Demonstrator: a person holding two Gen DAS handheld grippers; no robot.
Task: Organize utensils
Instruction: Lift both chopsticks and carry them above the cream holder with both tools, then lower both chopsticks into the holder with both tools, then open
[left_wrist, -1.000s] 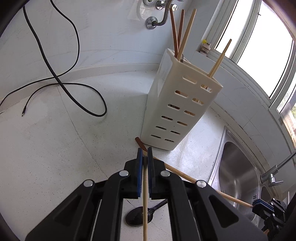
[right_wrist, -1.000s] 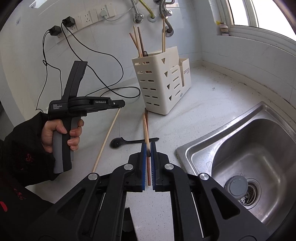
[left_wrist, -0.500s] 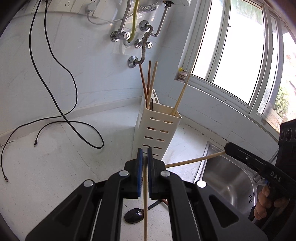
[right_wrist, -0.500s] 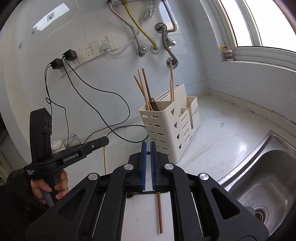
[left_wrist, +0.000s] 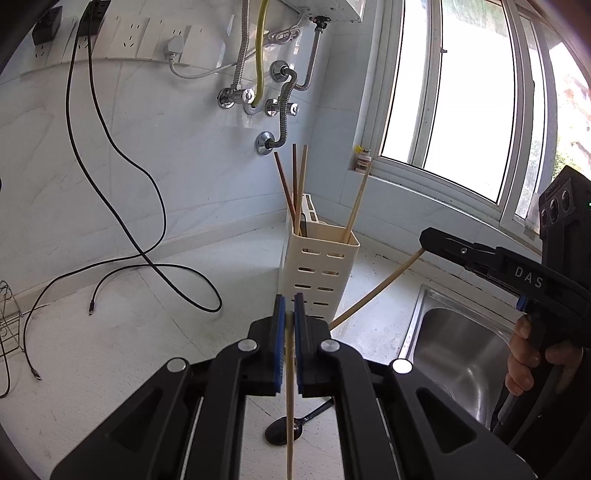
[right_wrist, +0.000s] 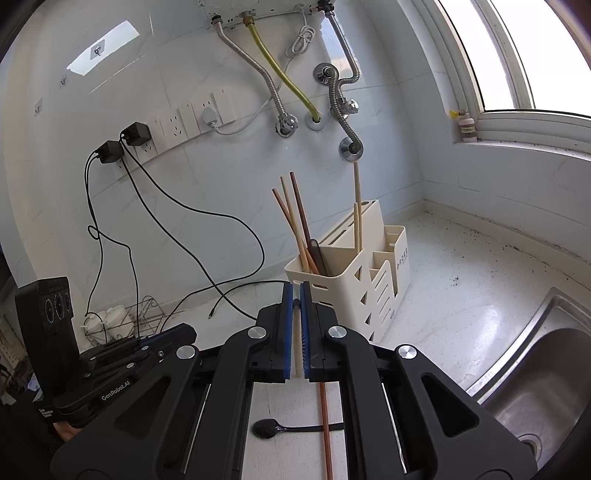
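A cream slotted utensil holder (left_wrist: 317, 273) (right_wrist: 351, 280) stands on the white counter with several brown and light chopsticks upright in it. My left gripper (left_wrist: 289, 302) is shut on a light wooden chopstick (left_wrist: 290, 398) that hangs down between its pads, above and short of the holder. My right gripper (right_wrist: 296, 291) is shut on another light chopstick (right_wrist: 297, 350); in the left wrist view that gripper (left_wrist: 424, 238) holds its chopstick (left_wrist: 373, 295) slanting down to the left. A brown chopstick (right_wrist: 325, 424) and a black spoon (right_wrist: 280, 428) (left_wrist: 291, 430) lie on the counter below.
A steel sink (right_wrist: 546, 369) (left_wrist: 461, 350) is sunk into the counter at the right. Black cables (left_wrist: 147, 258) loop over the counter to the left of the holder. A wire rack (right_wrist: 122, 321) stands by the wall. Pipes and sockets line the wall; a small bottle (left_wrist: 364, 162) sits on the windowsill.
Both grippers have risen from the counter, each carrying a light chopstick, and now look more level at the holder. The brown chopstick and spoon stayed on the counter.
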